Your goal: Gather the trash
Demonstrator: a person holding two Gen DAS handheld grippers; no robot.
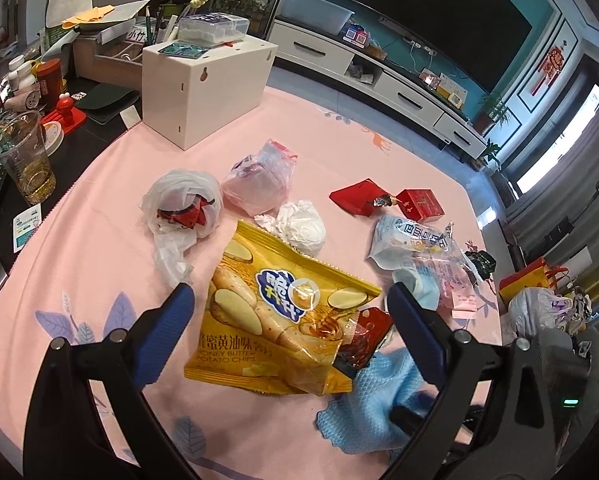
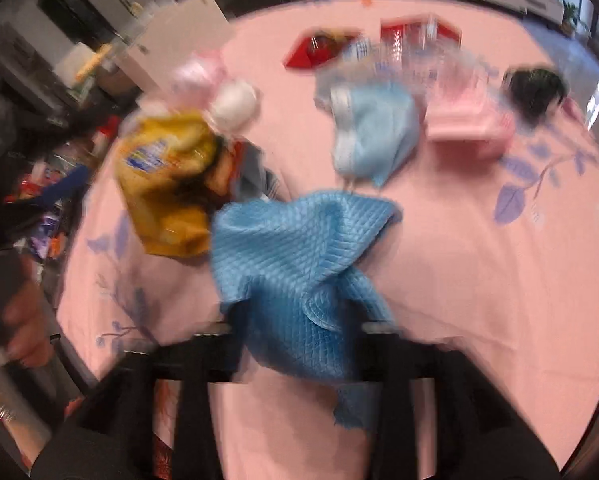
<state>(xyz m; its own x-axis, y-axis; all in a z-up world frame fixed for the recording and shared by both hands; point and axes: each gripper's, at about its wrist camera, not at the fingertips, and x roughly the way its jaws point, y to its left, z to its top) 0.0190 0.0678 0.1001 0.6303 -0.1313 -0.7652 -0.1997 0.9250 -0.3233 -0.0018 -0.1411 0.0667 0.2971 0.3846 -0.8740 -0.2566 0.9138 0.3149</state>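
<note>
Pink floral tablecloth (image 1: 111, 240) strewn with trash, yellow chip bag (image 1: 275, 320) lying between the wide-spread blue fingers of the left gripper (image 1: 289, 304), untouched, blue cloth (image 2: 299, 256) draped over the blurred right gripper (image 2: 299, 344), grip not discernible, crumpled tissue (image 1: 305, 226) just beyond the bag.

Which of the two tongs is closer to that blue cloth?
Right. The blue cloth lies bunched right between the fingers of the right tongs, seemingly not clamped. The left tongs hover open over the yellow chip bag, the cloth beside their right finger.
</note>
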